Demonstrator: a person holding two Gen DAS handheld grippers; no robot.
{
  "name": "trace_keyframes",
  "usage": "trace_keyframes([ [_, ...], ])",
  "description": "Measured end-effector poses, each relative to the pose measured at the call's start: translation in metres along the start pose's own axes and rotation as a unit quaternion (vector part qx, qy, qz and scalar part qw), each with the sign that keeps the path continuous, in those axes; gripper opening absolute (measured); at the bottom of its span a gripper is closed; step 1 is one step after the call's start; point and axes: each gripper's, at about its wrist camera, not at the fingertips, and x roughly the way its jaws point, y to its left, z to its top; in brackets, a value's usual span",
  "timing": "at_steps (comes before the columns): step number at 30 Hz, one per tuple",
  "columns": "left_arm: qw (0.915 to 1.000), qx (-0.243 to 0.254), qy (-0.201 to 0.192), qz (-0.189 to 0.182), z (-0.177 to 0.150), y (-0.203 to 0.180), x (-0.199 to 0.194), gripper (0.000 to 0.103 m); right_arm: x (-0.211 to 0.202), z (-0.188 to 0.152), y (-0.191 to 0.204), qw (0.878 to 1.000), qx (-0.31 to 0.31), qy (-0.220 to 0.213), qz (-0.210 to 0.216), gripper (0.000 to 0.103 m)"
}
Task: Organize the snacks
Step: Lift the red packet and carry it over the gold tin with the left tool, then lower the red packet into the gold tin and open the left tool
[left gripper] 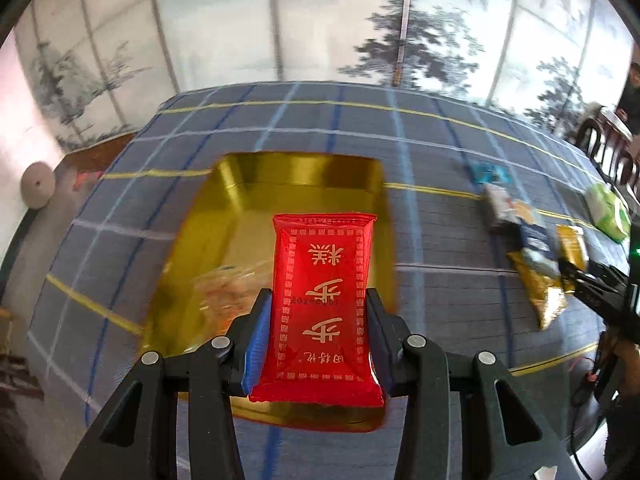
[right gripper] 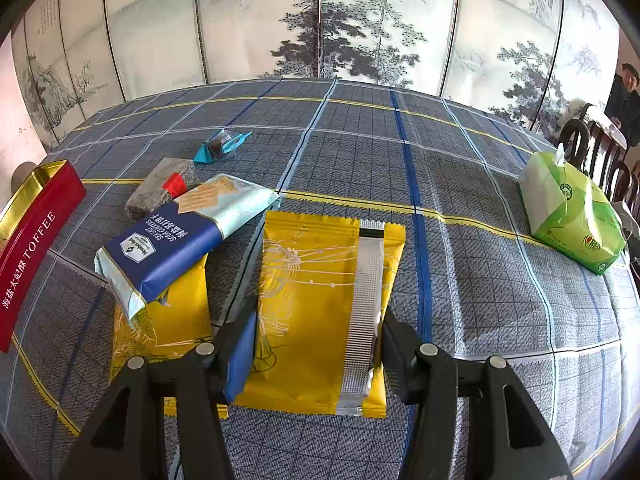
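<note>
My left gripper (left gripper: 320, 300) is shut on a red snack packet (left gripper: 322, 300) with gold characters, held above the open gold tin (left gripper: 296, 174). Blurred wrappers lie inside the tin at its left. My right gripper (right gripper: 318, 320) is shut on a yellow packet (right gripper: 312, 300) with a silver seam strip, lifted over the checked tablecloth (right gripper: 480, 300). The tin shows in the right wrist view as a red box marked TOFFEE (right gripper: 28, 256) at the far left. Loose snacks lie between: a blue cracker pack (right gripper: 176, 240), a second yellow packet (right gripper: 168, 332), a grey bar (right gripper: 160, 188) and a teal candy (right gripper: 220, 148).
A green tissue pack (right gripper: 572, 220) sits at the table's right side. Dark wooden chairs (right gripper: 592, 152) stand beyond the right edge, with a person (right gripper: 624, 96) seated further back. A painted folding screen (right gripper: 320, 20) closes off the far side. The right gripper (left gripper: 600, 284) shows at the left wrist view's right edge.
</note>
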Motion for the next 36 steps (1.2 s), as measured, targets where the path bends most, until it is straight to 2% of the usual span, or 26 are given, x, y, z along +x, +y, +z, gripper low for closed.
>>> trace_keyframes([
  [6, 0.9994, -0.018, 0.012, 0.028, -0.008, 0.032, 0.006, 0.04, 0.0, 0.0, 0.0, 1.0, 0.0, 0.0, 0.0, 0.056],
  [11, 0.9987, -0.025, 0.022, 0.038, -0.013, 0.046, 0.014, 0.04, 0.0, 0.0, 0.0, 1.0, 0.0, 0.0, -0.001, 0.056],
  [25, 0.998, -0.011, 0.026, 0.057, -0.014, 0.055, 0.031, 0.04, 0.0, 0.0, 0.0, 1.0, 0.0, 0.0, -0.002, 0.056],
  [36, 0.9979, -0.007, 0.029, 0.057, -0.015, 0.054, 0.033, 0.041, 0.0, 0.0, 0.001, 1.0, -0.001, 0.0, -0.002, 0.056],
])
